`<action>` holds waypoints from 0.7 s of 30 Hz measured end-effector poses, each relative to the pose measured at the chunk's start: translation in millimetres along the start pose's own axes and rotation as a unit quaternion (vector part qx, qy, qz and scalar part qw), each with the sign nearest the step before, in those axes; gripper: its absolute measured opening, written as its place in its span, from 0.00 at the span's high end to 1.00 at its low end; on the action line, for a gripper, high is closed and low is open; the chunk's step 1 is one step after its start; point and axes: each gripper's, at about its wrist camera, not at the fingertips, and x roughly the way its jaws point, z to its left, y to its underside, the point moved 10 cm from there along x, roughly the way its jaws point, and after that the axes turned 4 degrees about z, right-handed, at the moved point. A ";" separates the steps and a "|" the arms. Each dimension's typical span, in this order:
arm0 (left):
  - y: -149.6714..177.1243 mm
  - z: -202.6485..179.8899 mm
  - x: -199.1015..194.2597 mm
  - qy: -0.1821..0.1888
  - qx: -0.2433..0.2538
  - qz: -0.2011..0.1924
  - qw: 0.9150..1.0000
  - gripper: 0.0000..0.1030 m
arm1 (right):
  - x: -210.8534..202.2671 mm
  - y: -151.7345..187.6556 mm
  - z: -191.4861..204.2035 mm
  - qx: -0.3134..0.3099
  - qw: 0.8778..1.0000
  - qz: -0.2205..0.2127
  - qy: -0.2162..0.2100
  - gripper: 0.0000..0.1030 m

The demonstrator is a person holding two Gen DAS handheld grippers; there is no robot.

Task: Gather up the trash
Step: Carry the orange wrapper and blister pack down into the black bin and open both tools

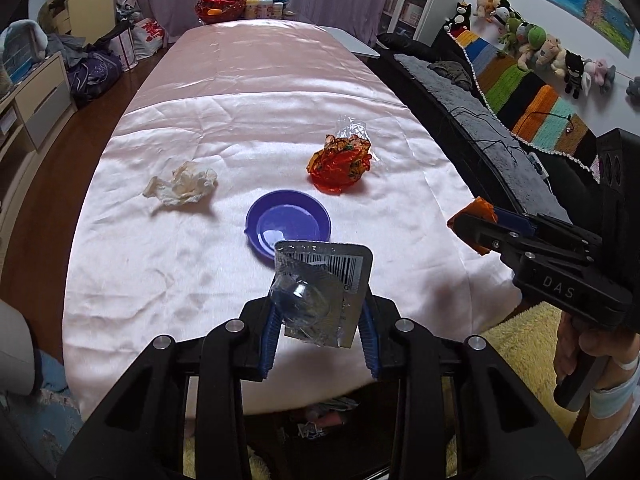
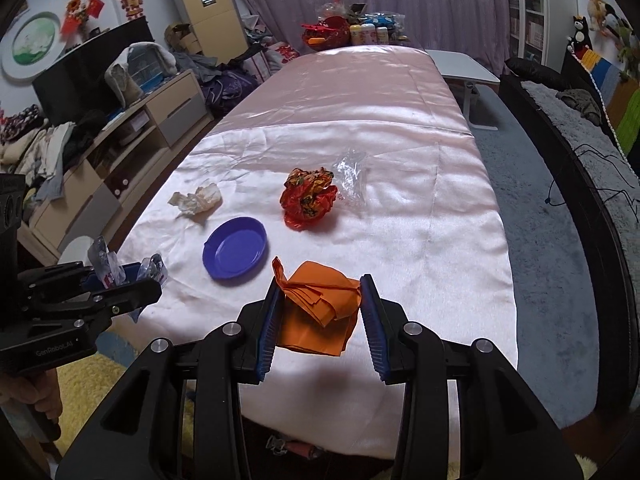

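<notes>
Blister pack upright, barcode end up

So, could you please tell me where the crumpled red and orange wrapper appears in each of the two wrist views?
Left wrist view: the crumpled red and orange wrapper lies on the pink cloth right of centre, beyond and right of the purple plate.
Right wrist view: the wrapper sits near the middle, beyond and right of the plate.
Shared landmark: the crumpled tissue, left of the wrapper in both.
</notes>
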 end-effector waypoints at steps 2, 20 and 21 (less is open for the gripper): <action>13.2 -2.8 -8.4 -0.002 0.000 -0.003 1.000 0.69 | -9.3 9.9 5.4 -0.005 1.000 -0.001 -0.001 0.62; 131.3 -16.7 -4.6 0.010 -0.016 0.047 0.999 0.69 | -13.0 119.7 38.0 -0.011 0.998 0.058 -0.018 0.62; 136.3 -16.3 -1.8 0.010 -0.016 0.051 0.998 0.69 | -11.1 124.5 37.5 -0.008 0.998 0.063 -0.019 0.62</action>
